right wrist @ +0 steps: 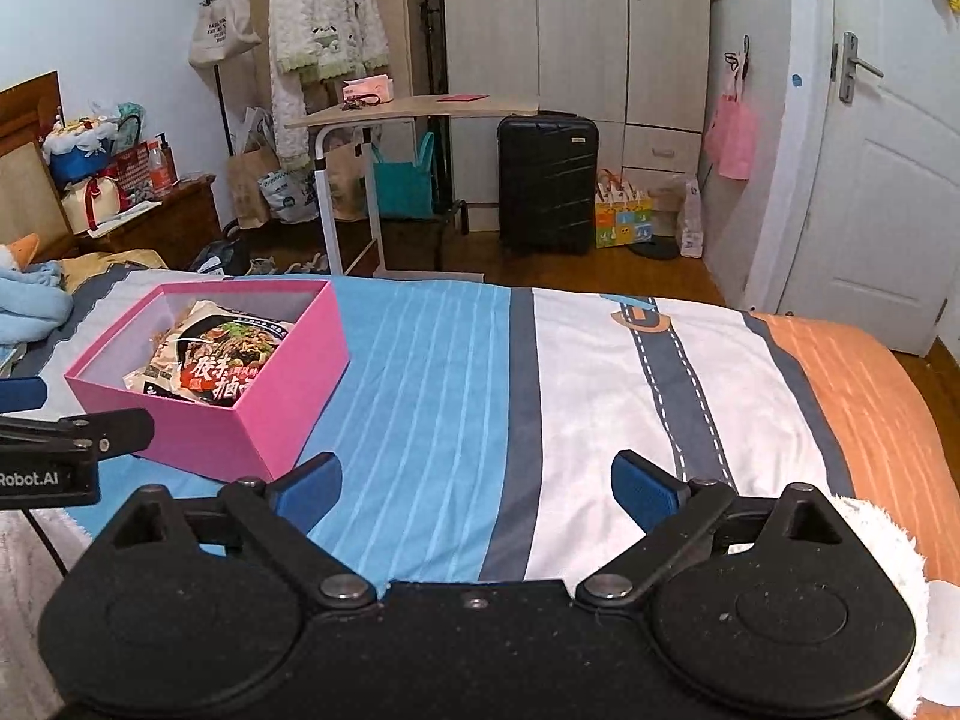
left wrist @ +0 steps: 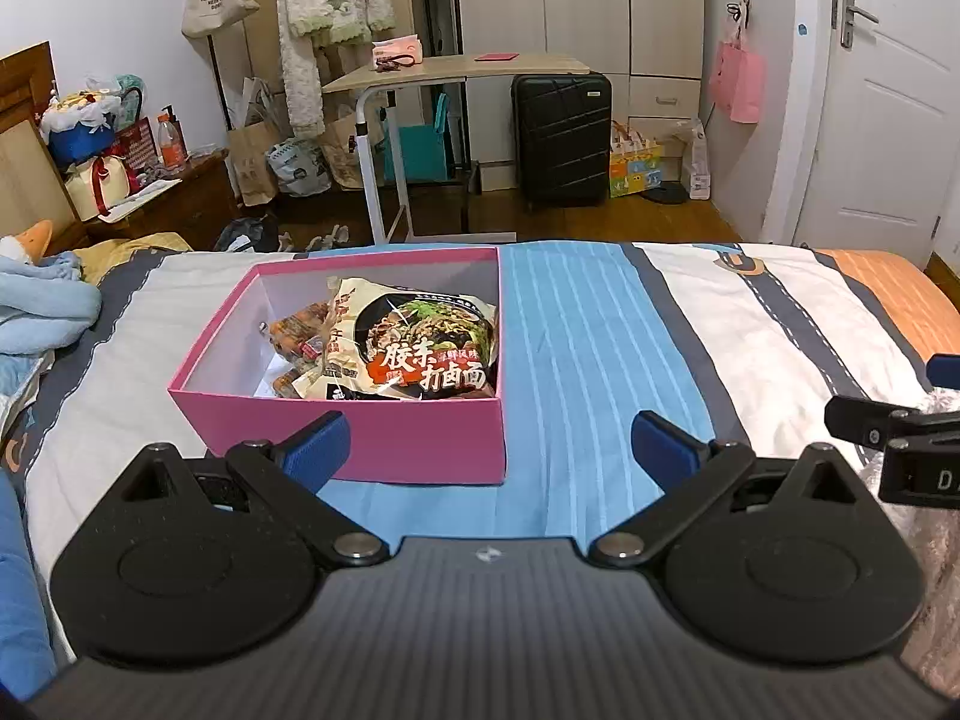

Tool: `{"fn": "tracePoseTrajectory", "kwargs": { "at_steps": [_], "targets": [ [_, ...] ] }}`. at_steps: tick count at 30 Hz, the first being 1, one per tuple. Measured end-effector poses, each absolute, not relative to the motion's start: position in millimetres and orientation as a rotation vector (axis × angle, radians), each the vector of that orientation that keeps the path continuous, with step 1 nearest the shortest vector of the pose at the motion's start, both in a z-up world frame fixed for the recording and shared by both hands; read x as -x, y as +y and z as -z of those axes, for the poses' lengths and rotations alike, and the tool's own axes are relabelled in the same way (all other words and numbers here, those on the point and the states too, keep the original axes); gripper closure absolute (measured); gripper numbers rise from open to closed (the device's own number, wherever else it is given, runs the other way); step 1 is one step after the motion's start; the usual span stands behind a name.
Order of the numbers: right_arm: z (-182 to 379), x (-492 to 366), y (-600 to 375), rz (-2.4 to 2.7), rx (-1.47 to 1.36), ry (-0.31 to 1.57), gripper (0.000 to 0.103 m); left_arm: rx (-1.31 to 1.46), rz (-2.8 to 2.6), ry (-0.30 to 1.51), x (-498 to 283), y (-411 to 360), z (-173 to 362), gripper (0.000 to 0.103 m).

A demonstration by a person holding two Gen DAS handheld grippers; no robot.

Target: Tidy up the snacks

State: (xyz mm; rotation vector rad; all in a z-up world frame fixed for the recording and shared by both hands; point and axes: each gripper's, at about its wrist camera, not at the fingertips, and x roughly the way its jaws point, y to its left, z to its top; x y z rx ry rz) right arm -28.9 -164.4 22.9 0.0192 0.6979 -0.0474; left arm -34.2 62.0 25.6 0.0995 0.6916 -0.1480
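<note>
A pink box point(left wrist: 384, 438) point(right wrist: 282, 396) sits on the striped bedspread. Inside it a noodle packet point(left wrist: 414, 348) point(right wrist: 222, 360) with a bowl picture lies on top of orange-wrapped snack sticks point(left wrist: 294, 336). My left gripper point(left wrist: 489, 453) hangs just short of the box's near wall, open, with nothing between its blue pads. My right gripper point(right wrist: 477, 489) hovers over the blue and white stripes to the right of the box, jaws wide open and empty. Each gripper shows at the edge of the other's view.
The bed point(left wrist: 660, 324) reaches to an orange band point(right wrist: 852, 396) at the right. Blue blankets point(left wrist: 42, 306) lie bunched at the left. Beyond the bed stand a rolling side table point(left wrist: 456, 69), a black suitcase point(left wrist: 561, 138), bags and a white door point(right wrist: 888, 180).
</note>
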Motion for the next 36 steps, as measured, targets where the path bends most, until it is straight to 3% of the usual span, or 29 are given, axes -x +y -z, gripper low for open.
{"fn": "tracePoseTrajectory", "kwargs": {
  "at_steps": [36],
  "targets": [
    [-21.6,26.9,-172.7,0.087,-0.040,0.712,0.004,-0.079,0.147,0.680,38.6,64.3,-21.5,0.001]
  ]
}}
